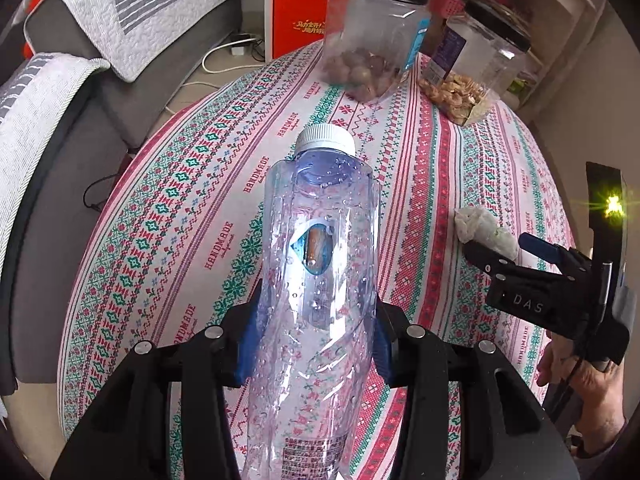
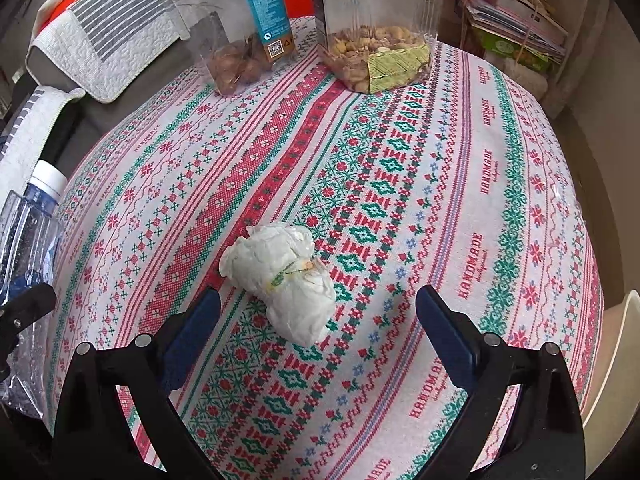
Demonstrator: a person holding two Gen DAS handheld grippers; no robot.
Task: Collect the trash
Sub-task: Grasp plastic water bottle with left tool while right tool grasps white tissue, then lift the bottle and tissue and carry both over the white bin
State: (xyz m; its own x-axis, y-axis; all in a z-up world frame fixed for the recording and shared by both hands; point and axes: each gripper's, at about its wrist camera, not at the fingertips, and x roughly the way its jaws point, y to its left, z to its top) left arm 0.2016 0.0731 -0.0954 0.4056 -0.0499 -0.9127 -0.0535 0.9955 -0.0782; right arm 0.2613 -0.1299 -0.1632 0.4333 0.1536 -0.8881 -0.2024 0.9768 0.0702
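Observation:
A clear empty plastic bottle [image 1: 320, 208] with a white cap is held off the table, and my left gripper [image 1: 316, 312] is shut on its middle, blue pads pressing both sides. A small brown object shows inside it. The same bottle [image 2: 28, 220] appears at the left edge of the right wrist view. A crumpled white tissue wad [image 2: 284, 276] lies on the patterned tablecloth [image 2: 440, 200]. My right gripper [image 2: 318, 294] stands open just above and around it, the wad nearer the left finger, untouched. In the left wrist view the right gripper [image 1: 496, 242] hovers at the tissue wad [image 1: 480, 224].
Two clear jars with black lids, one of nuts [image 1: 372, 40] and one of snacks [image 1: 472, 72], stand at the table's far side. A grey sofa with a quilted cover [image 1: 60, 120] lies left. A red box [image 1: 300, 16] and shelves stand behind. A hand [image 1: 580, 380] holds the right gripper.

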